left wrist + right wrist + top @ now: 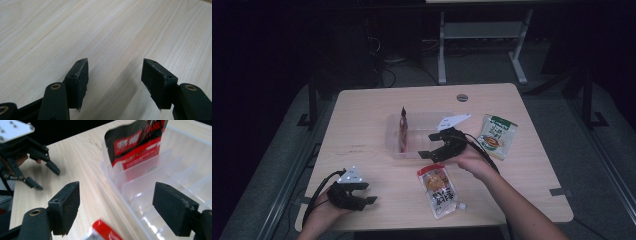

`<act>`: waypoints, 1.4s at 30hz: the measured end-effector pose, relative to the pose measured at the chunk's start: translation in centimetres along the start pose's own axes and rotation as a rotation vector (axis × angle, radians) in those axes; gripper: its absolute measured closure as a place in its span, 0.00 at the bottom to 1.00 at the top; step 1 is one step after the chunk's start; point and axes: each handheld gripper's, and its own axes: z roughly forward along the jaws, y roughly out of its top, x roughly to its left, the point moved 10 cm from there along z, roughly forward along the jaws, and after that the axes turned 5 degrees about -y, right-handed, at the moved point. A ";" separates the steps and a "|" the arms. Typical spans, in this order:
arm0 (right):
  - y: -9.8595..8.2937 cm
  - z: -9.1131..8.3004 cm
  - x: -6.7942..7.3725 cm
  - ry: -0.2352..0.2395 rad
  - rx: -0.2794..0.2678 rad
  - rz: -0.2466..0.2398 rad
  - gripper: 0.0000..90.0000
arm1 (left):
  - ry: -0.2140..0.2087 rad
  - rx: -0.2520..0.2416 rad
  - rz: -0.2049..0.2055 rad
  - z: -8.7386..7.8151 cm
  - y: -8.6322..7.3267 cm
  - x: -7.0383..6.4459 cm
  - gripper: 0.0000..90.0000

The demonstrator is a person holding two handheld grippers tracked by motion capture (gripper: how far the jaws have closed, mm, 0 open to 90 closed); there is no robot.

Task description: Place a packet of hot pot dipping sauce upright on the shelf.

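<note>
A clear plastic divided tray [422, 116] sits mid-table. A red and black pouch [403, 127] stands upright in its left compartment. My right gripper [428, 145] hovers open at the tray's front right edge. In the right gripper view its jaws straddle the tray's near wall [117, 177], with the pouch [135, 142] ahead and nothing between the jaws. An orange spouted pouch [439, 191] lies flat in front of the tray. My left gripper [368, 193] rests open at the table's front left, and its jaws [115, 77] stand over bare wood.
A green pouch [497, 135] lies to the right of the tray. The red corner of the spouted pouch [102, 232] lies below my right jaws. The left gripper [25, 157] appears farther off. Bare tabletop [362, 115] stretches left of the tray.
</note>
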 end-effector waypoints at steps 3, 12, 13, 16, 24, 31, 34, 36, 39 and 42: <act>-0.8 -0.7 0.1 -0.002 0.006 -0.003 0.23 | -0.006 0.000 0.002 0.0 0.0 -0.1 0.42; -3.3 -3.1 0.6 -0.011 0.027 0.001 0.22 | -0.029 0.002 -0.014 0.2 0.1 -0.3 0.43; -3.7 -3.3 0.6 -0.011 0.031 -0.001 0.22 | -0.032 0.002 -0.015 0.2 0.1 -0.3 0.44; -4.8 -4.0 0.6 -0.045 0.047 -0.014 0.21 | -0.043 -0.005 -0.024 0.3 0.1 -0.4 0.46; -7.9 -6.4 0.9 -0.074 0.058 0.025 0.20 | -0.060 0.010 0.000 0.2 0.5 -0.9 0.61; -11.2 -8.9 0.2 -0.166 0.066 0.066 0.18 | -0.065 -0.022 0.020 0.6 2.7 -1.5 0.91; -12.4 -10.1 -0.2 -0.194 0.056 0.089 0.18 | -0.096 -0.043 0.027 1.1 4.3 -2.1 1.00; -13.2 -10.7 -0.6 -0.207 0.056 0.113 0.17 | -0.108 -0.041 0.049 1.5 5.3 -2.6 1.00; -14.2 -11.5 -1.0 -0.231 0.056 0.142 0.17 | -0.133 -0.051 0.089 2.3 7.1 -3.2 1.00; -15.1 -12.1 -1.4 -0.248 0.060 0.158 0.16 | -0.155 -0.056 0.120 3.2 8.8 -4.0 1.00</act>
